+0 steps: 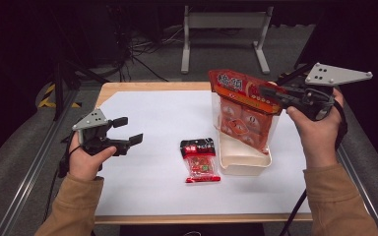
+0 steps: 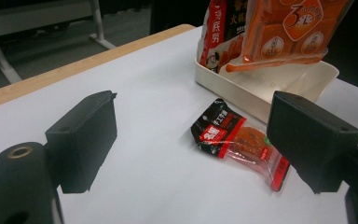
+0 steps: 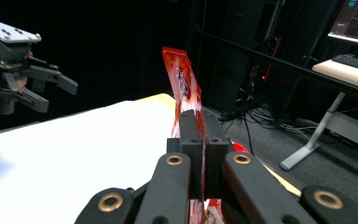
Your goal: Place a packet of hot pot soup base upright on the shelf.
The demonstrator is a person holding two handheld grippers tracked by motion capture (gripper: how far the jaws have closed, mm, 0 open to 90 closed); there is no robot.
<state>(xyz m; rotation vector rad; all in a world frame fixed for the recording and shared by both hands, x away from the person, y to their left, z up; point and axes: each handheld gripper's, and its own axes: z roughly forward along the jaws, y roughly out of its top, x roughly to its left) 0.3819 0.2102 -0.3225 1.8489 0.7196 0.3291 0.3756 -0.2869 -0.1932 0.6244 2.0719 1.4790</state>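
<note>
Your right tongs (image 1: 268, 92) are clamped flat on the top seam of the big orange snack bag (image 1: 243, 110), so the bag hangs upright with its lower end inside the cream tray (image 1: 243, 164); judging by that grip, you are holding it by the seam to keep it straight while it goes into the tray, which sits toward the right side of the surface (image 1: 142, 191), closer to the near edge than the far one. The right gripper view shows the seam (image 3: 182, 88) pinched edge-on between the closed jaws. Your left tongs (image 1: 125, 131) stand wide open and hold nothing, hovering above the left side of the surface, well apart from everything. The small red packet (image 1: 200, 160) lies flat just beside the tray's left wall, toward the near edge, and the left gripper view looks straight at the packet (image 2: 240, 140) between its spread jaws. The whole left half and the far left corner give you open room; the tight spot is the narrow gap between packet and tray.
</note>
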